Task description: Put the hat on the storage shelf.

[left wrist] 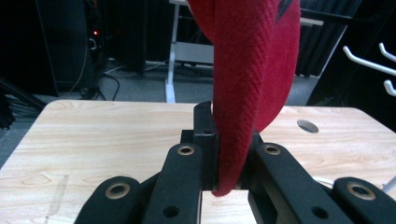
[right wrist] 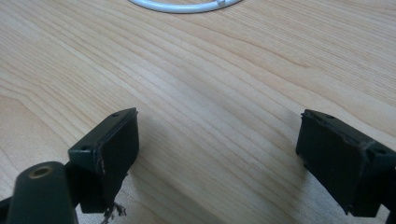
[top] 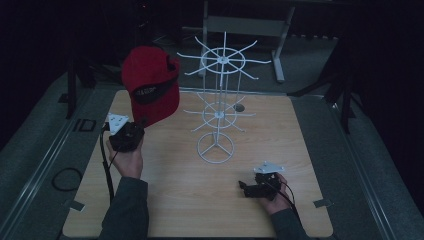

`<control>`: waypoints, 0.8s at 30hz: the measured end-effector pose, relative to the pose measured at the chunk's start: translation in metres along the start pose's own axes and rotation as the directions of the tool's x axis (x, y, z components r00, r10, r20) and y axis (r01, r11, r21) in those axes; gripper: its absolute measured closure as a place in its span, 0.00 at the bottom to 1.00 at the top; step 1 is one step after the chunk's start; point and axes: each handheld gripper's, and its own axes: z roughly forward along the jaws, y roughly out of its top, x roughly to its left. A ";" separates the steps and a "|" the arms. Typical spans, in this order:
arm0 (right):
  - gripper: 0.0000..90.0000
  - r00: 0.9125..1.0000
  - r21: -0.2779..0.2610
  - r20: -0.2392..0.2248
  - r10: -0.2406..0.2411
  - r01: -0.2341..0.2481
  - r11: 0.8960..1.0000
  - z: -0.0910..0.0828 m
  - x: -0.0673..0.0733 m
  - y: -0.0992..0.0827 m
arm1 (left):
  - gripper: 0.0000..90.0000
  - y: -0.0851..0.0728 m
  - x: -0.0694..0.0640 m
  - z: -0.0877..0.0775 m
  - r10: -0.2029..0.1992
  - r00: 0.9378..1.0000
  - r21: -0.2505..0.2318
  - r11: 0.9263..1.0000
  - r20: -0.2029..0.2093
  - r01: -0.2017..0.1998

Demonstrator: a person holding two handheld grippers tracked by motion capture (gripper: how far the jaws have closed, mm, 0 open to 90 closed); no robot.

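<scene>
Jaws of left gripper (left wrist: 219, 179) pinched on brim edge of red cap (top: 151, 82), held up left of white rack (top: 218, 95); jaws of right gripper (right wrist: 219, 165) spread wide, low over bare table (top: 165, 200). Risk, as judged: thin hold on brim could slip, or swinging cap could snag a hook and tip rack. Count: one cap, one rack, two grippers.
</scene>
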 end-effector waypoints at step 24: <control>0.15 1.000 -0.002 0.002 -0.002 0.002 1.000 0.000 0.000 0.000 | 0.96 0.028 -0.011 -0.027 0.036 0.999 -0.093 0.995 0.023 -0.034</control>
